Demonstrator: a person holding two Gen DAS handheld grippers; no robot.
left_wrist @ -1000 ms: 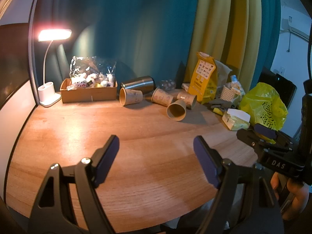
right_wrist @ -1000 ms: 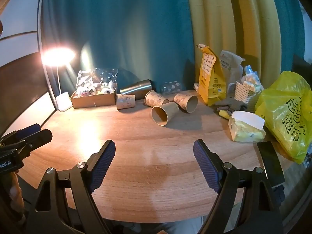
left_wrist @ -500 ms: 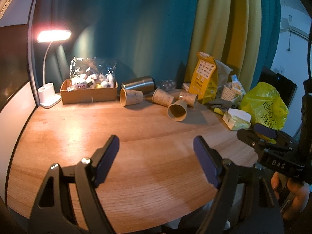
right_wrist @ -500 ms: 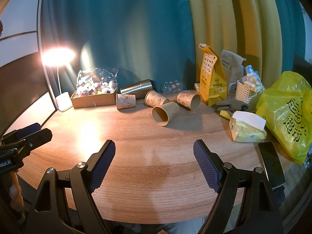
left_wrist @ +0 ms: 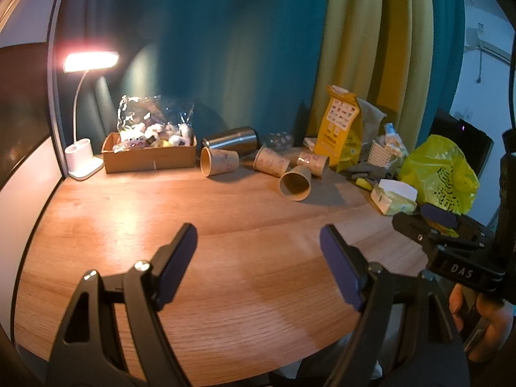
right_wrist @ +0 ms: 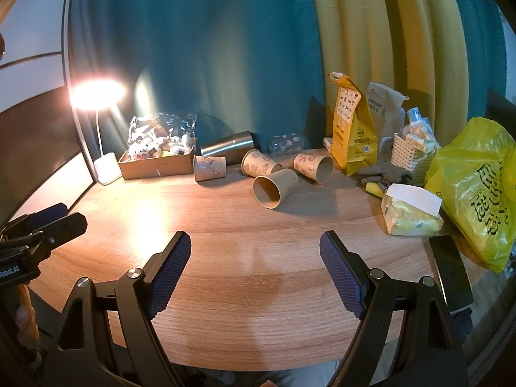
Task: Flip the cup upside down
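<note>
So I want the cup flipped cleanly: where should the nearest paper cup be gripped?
Probably across the side wall of the nearest paper cup, mid-body. It lies on its side, open mouth toward the cameras. The open right gripper could come from above, fingers straddling it; the rim would likely crush.

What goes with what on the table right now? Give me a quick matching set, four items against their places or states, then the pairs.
Items:
1. steel tumbler
2. desk lamp
3. yellow plastic bag
4. nearest paper cup

Descriptions:
A. far right of the table
B. on its side, mouth toward the cameras
C. lit, at the far left
D. on its side by the curtain, beside the cardboard box

Pairs: 1-D, 2-C, 3-A, 4-B
</note>
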